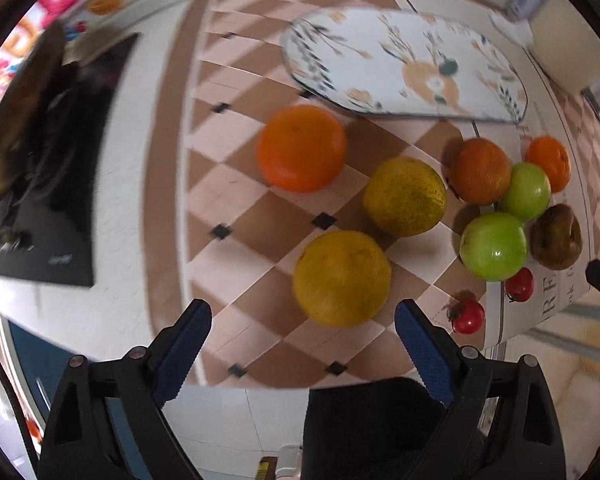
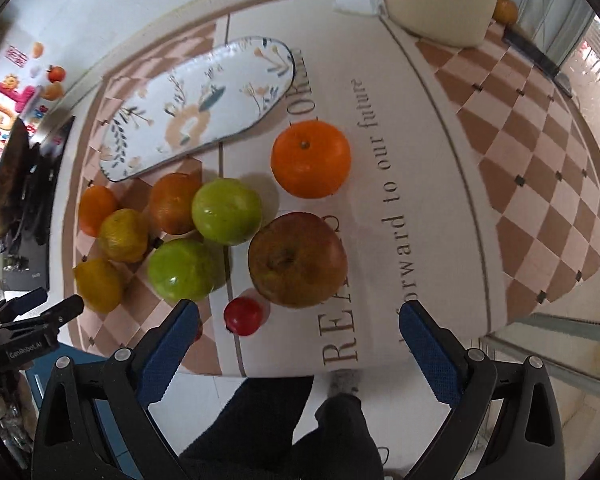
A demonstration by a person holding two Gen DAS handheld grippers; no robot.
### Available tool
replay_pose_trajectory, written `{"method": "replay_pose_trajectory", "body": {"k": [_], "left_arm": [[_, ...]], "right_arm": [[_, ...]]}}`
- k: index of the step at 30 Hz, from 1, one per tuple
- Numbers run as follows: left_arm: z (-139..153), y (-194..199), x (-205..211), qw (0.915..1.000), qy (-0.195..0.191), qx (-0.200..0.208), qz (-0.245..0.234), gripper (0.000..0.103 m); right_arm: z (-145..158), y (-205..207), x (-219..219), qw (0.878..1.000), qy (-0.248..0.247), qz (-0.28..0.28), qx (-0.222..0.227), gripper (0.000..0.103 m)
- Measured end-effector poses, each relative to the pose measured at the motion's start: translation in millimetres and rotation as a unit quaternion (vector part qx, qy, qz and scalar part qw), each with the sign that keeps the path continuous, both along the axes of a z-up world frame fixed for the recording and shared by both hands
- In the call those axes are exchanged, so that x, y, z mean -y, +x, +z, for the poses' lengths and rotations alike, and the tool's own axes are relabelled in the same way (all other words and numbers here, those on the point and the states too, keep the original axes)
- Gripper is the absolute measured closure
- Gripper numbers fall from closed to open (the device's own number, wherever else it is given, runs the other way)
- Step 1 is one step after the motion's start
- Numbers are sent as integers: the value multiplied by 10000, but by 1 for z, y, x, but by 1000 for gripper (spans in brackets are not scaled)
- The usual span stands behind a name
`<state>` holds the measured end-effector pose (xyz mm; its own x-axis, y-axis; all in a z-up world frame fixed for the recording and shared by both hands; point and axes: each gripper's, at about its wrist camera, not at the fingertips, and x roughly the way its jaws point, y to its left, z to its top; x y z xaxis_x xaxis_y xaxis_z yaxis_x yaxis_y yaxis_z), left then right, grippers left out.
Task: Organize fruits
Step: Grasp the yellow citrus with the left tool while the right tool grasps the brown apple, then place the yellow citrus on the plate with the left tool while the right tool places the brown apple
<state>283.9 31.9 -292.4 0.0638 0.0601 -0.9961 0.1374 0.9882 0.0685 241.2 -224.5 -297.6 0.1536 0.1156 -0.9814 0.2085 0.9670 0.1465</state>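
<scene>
Right wrist: bruised brownish-red apple (image 2: 297,258) sits stem-up; right tool (image 2: 300,320) and left tool (image 1: 302,318) both spread, empty.

Each tool (image 1: 303,316) (image 2: 299,318) has black triangular-cutout arms, round silver screws and textured blue pads (image 1: 424,350); dark trousers, probably, below.

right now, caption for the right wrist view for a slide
Open right gripper hovers over apples, oranges and a small tomato beside an empty floral tray.
</scene>
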Motion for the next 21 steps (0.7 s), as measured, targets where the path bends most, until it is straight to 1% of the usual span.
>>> {"method": "replay_pose_trajectory", "body": {"k": [4, 7, 8, 9, 10, 12, 13, 14, 16, 18, 19, 21], "left_arm": [[-18, 10, 11, 9994, -45, -215, -279, 9], [-27, 14, 19, 9984, -164, -317, -436, 11], [-29, 14, 20, 9982, -188, -339, -456, 12], [-32, 15, 22, 9980, -211, -363, -473, 17], [-35, 16, 24, 9976, -257, -417, -488, 24], [-40, 19, 26, 9971, -333, -481, -494, 29], [-42, 21, 27, 9968, -367, -487, -512, 34], [-44, 20, 28, 9968, -350, -473, -535, 36], [-45, 21, 30, 9969, -318, -406, -595, 41], [-47, 22, 29, 9967, -379, -370, -612, 42], [-48, 22, 29, 9966, -424, -350, -609, 42], [-46, 20, 24, 9966, -498, -331, -568, 42]], "right_arm": [[-11, 9, 0, 9999, -3, -44, -165, 1], [-18, 16, 0, 9996, -34, -78, -267, 1], [-21, 19, 0, 9995, -39, -103, -300, 1], [-24, 22, 0, 9994, -27, -121, -330, 1], [-27, 25, 0, 9992, -5, -147, -372, 2], [-34, 30, 1, 9988, 50, -203, -442, 9], [-38, 32, 2, 9983, 74, -256, -510, 11], [-41, 33, 3, 9979, 116, -309, -559, 17], [-47, 35, 5, 9968, 252, -407, -640, 22], [-50, 36, 6, 9959, 391, -486, -660, 27], [-50, 36, 4, 9958, 390, -488, -674, 31], [-49, 37, 0, 9964, 261, -451, -671, 31]]}}
